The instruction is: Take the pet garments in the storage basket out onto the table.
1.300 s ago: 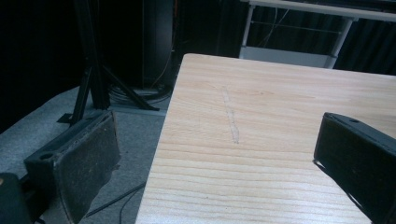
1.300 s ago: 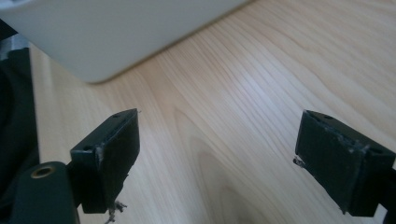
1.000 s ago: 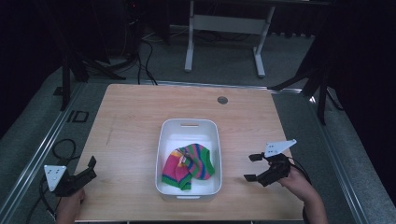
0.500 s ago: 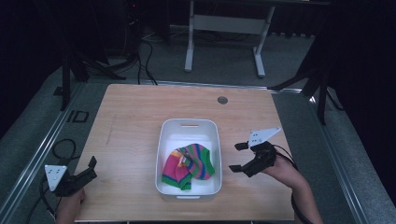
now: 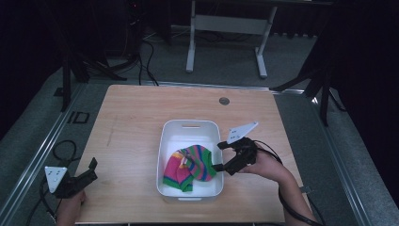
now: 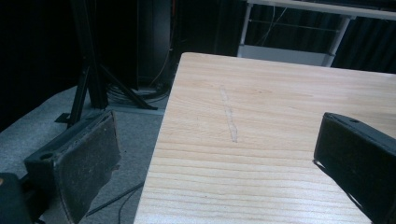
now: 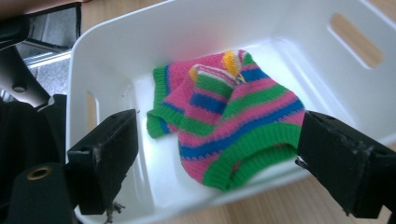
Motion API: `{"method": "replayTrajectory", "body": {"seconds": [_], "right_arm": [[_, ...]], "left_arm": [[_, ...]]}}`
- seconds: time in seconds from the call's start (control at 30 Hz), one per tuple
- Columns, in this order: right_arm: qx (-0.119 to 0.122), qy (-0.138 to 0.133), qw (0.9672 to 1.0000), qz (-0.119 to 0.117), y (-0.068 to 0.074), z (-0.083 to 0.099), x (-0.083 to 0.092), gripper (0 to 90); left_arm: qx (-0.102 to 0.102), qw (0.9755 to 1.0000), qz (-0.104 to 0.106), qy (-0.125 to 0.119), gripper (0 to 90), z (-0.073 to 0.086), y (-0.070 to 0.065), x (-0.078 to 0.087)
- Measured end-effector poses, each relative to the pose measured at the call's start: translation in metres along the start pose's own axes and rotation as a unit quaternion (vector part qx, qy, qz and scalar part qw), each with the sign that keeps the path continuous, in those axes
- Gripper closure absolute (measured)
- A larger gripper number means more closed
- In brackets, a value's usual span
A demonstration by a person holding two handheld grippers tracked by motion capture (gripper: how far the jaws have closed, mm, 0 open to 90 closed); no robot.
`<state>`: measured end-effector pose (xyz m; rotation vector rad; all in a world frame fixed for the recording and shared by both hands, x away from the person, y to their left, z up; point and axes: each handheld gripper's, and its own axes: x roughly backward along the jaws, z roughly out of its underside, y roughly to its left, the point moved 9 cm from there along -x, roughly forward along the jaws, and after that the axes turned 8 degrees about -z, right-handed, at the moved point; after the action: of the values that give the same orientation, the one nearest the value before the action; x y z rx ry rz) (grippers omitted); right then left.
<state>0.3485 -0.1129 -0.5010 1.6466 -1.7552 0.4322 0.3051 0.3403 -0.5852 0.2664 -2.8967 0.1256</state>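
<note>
- Lying in the white bin [image 5: 165, 141] is a striped knit sock [image 5: 190, 165], pink, green and blue with a yellow patch; it rests crumpled on the bin floor, toward the near half.
- Bin stands near the middle of the wooden table [image 5: 131, 122], its slotted handle wall at the far end.
- Right gripper [image 5: 219, 157] is at the bin's right rim, jaws spread wide and pointed in toward the sock; nothing is between them. In the right gripper view the jaws frame the sock's green cuff without touching it.
- Right hand [image 5: 263, 165] grasps that gripper from the table's right side, with a cable trailing back along the forearm.
- Left gripper [image 5: 91, 169] is at the table's near left corner, well apart from the bin, jaws spread and empty; one jaw hangs past the table edge over grey floor.
- A small round grommet [image 5: 224, 100] sits near the table's far edge.
</note>
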Motion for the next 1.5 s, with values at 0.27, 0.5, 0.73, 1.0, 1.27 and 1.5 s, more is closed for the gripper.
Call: {"method": "replayTrajectory", "body": {"seconds": [0.27, 0.5, 0.73, 1.0, 1.27, 1.5], "right_arm": [[-0.002, 0.034, 0.9992, -0.021, 0.002, -0.013, -0.032, 12.7], [0.005, 0.064, 0.9976, -0.025, -0.001, -0.022, -0.059, 12.8], [0.002, 0.088, 0.9958, -0.023, -0.007, -0.029, -0.082, 13.3], [-0.012, 0.119, 0.9928, -0.005, -0.017, -0.034, -0.101, 17.1], [-0.012, 0.17, 0.9847, 0.039, -0.025, -0.028, -0.116, 23.2], [-0.019, 0.228, 0.9715, 0.062, -0.027, -0.015, -0.128, 39.3]], "left_arm": [[0.001, 1.0, 0.001, 0.0, 0.9, 0.0, 0.0, 0.0], [0.001, 1.0, 0.003, 0.0, 0.9, 0.0, 0.0, 0.0], [0.005, 1.0, 0.005, 0.0, 0.9, 0.0, 0.001, 0.0], [0.005, 1.0, 0.006, 0.0, 0.9, 0.0, 0.001, 0.0], [0.006, 1.0, 0.006, 0.0, 0.9, 0.0, 0.001, 0.0], [0.005, 1.0, 0.006, 0.0, 0.9, 0.0, 0.001, 0.0]]}}
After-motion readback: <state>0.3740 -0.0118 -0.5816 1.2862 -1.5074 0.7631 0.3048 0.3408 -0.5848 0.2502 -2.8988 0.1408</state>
